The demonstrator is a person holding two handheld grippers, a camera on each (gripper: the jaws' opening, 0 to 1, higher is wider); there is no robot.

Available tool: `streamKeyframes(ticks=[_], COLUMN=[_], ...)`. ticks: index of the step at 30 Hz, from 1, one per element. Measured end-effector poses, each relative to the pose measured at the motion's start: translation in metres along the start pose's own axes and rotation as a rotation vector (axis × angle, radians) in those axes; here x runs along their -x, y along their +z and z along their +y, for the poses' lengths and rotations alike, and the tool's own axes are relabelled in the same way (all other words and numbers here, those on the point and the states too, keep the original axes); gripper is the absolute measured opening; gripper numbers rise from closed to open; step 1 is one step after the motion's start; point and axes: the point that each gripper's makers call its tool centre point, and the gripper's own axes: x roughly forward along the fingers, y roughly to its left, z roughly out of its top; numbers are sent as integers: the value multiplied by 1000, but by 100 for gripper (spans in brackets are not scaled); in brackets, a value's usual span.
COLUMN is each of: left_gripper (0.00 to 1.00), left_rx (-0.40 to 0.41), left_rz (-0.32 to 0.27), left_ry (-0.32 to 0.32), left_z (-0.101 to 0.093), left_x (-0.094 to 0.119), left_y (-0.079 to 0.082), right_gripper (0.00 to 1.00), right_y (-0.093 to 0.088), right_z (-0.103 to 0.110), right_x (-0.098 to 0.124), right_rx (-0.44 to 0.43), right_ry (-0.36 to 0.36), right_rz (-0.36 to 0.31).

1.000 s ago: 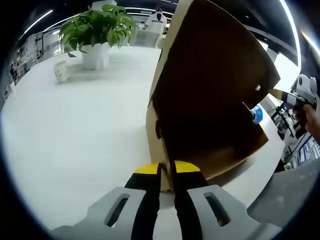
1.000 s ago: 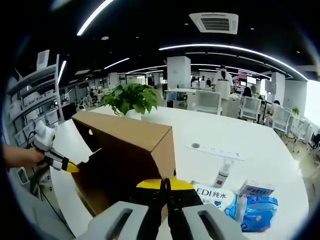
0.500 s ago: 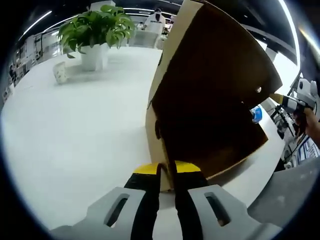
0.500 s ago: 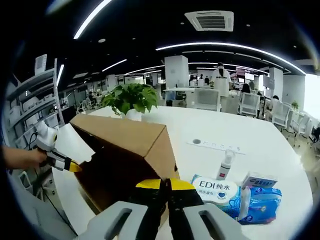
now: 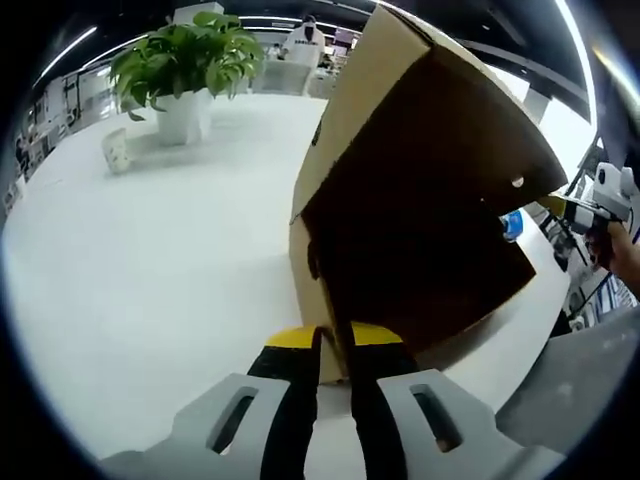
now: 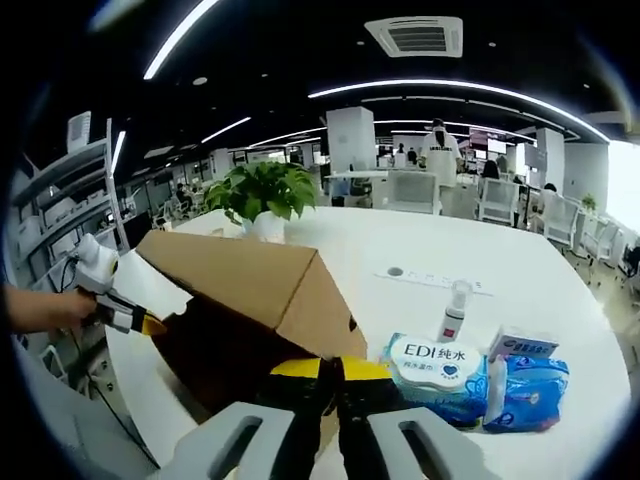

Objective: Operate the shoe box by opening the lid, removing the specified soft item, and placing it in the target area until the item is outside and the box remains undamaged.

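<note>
Two grippers clamping shoe box (image 5: 420, 190) edges, wipes pack (image 6: 435, 362) in right gripper view

One cardboard box (image 6: 250, 285), two grippers on it: left gripper (image 5: 333, 345), right gripper (image 6: 332, 372). One potted plant (image 5: 180, 60), one wipes pack (image 6: 435, 362), one spray bottle (image 6: 455, 310), one small cup (image 5: 115, 150).

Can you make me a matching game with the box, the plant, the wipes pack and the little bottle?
Things:
1. shoe box
2. plant
3. wipes pack
4. small bottle

Descriptions:
A. green leaves in a white pot
B. brown cardboard, pinched by both tongs
C. stands upright behind the wipes pack
D. lies flat, with blue writing on its white label

Pairs: 1-B, 2-A, 3-D, 4-C
</note>
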Motion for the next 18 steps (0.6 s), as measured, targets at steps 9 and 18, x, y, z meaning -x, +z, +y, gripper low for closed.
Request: streamKeyframes(ticks=[9,18], left_gripper=[9,12], left_rx=[-29,-83], left_rz=[3,-20], left_ry=[-4,-17], left_z=[1,-4], left_x=[-1,2], left_y=[2,7], right_gripper=[0,0], right_y=[-10,-24], right_z=[3,3], right_x=[2,3], right_rx=[-5,-14], right_ry=[6,17], right_rz=[16,45])
